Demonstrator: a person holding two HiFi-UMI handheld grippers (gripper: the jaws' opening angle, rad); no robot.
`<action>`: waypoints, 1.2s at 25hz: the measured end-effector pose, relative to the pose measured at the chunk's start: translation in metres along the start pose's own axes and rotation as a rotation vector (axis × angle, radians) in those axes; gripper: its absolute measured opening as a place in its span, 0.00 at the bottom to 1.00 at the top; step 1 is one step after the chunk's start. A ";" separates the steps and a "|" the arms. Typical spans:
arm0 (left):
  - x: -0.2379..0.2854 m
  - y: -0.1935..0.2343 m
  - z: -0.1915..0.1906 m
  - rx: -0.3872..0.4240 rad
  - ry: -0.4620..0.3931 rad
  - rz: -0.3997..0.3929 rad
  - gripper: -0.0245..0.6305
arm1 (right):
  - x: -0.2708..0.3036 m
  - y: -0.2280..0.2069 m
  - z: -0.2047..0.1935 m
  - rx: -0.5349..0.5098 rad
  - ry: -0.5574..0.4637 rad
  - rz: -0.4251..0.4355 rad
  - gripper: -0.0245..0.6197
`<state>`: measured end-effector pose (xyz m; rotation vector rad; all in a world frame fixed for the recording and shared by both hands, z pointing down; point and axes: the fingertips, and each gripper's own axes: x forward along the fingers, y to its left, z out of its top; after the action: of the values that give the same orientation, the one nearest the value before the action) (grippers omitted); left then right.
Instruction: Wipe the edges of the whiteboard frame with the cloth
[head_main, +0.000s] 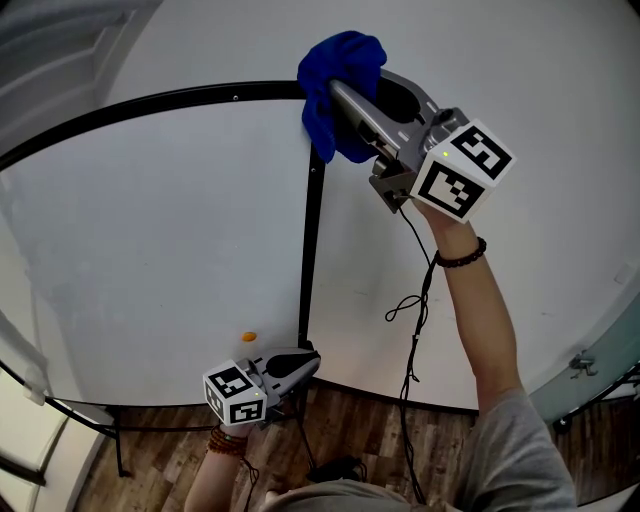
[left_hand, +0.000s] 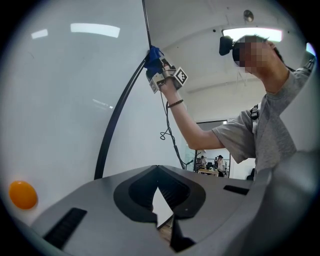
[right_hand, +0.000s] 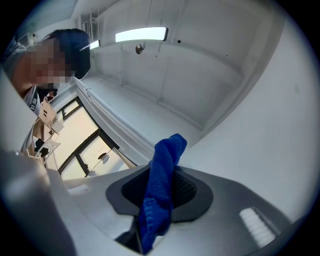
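I held the right gripper (head_main: 340, 95) high, its jaws clenched on the blue cloth (head_main: 338, 60), which sat at the top right corner of the black whiteboard frame (head_main: 311, 240), placed, I judged, to rub that edge. The left gripper (head_main: 303, 363) hung low near the frame's right upright, jaws together on nothing, clear of the wiping.

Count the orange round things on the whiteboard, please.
1. The orange round thing sits low on the whiteboard, near its right frame edge, above the left gripper. Others may be outside the view.
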<state>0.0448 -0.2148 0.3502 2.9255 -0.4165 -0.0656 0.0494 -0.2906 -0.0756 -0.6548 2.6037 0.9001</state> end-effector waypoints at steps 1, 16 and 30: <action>0.001 0.000 0.000 0.000 0.000 -0.002 0.05 | 0.000 0.000 0.000 0.001 -0.001 0.000 0.20; 0.001 0.005 -0.003 -0.006 0.006 -0.011 0.05 | -0.002 0.004 -0.002 -0.097 0.014 -0.077 0.19; 0.000 0.008 -0.005 -0.004 0.010 -0.011 0.05 | -0.005 0.011 -0.005 -0.219 0.024 -0.138 0.19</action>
<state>0.0435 -0.2212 0.3569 2.9228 -0.3986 -0.0537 0.0476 -0.2839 -0.0642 -0.8947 2.4649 1.1480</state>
